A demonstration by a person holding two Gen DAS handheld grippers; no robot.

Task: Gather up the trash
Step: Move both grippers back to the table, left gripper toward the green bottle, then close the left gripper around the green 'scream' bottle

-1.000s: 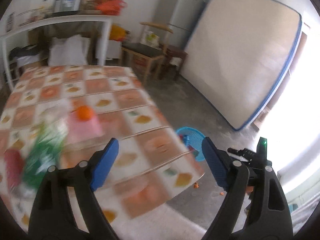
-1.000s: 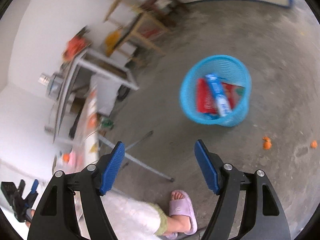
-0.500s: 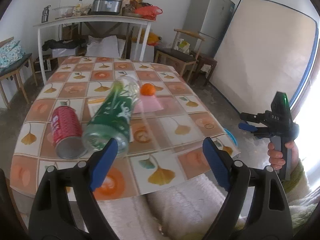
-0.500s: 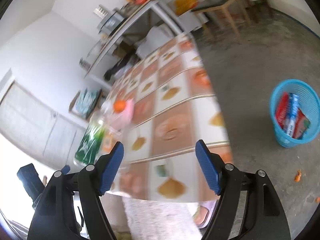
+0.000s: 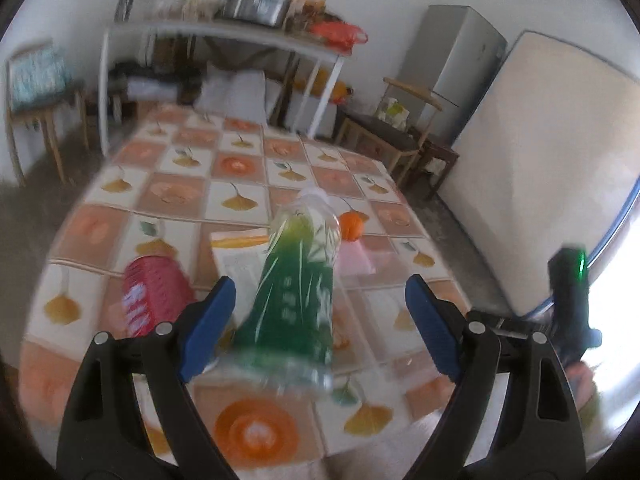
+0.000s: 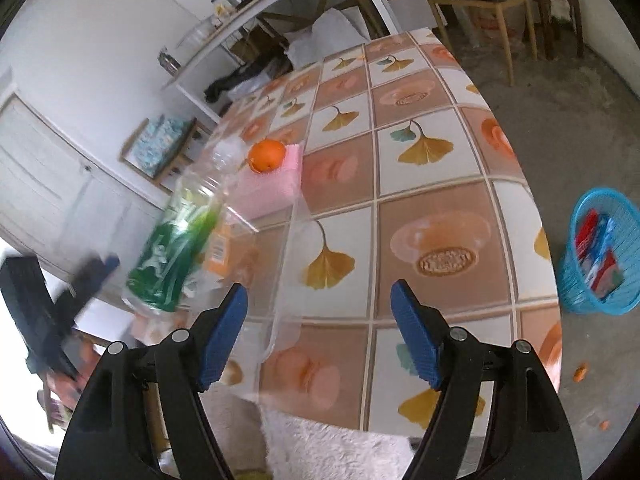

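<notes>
Both grippers swung back from the basket (image 6: pixel 598 258) to the table (image 5: pixel 248 184): left gripper (image 5: pixel 320 320) spread around the near-left bottle (image 5: pixel 298 284), not yet pinching, right gripper (image 6: pixel 320 332) spread, empty.

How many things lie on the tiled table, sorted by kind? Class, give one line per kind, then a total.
Plastic bottle: 1
Red can: 1
Orange fruit: 1
Pink pad under the fruit: 1
Orange-and-white packet beneath the bottle: 1
Total: 5
</notes>
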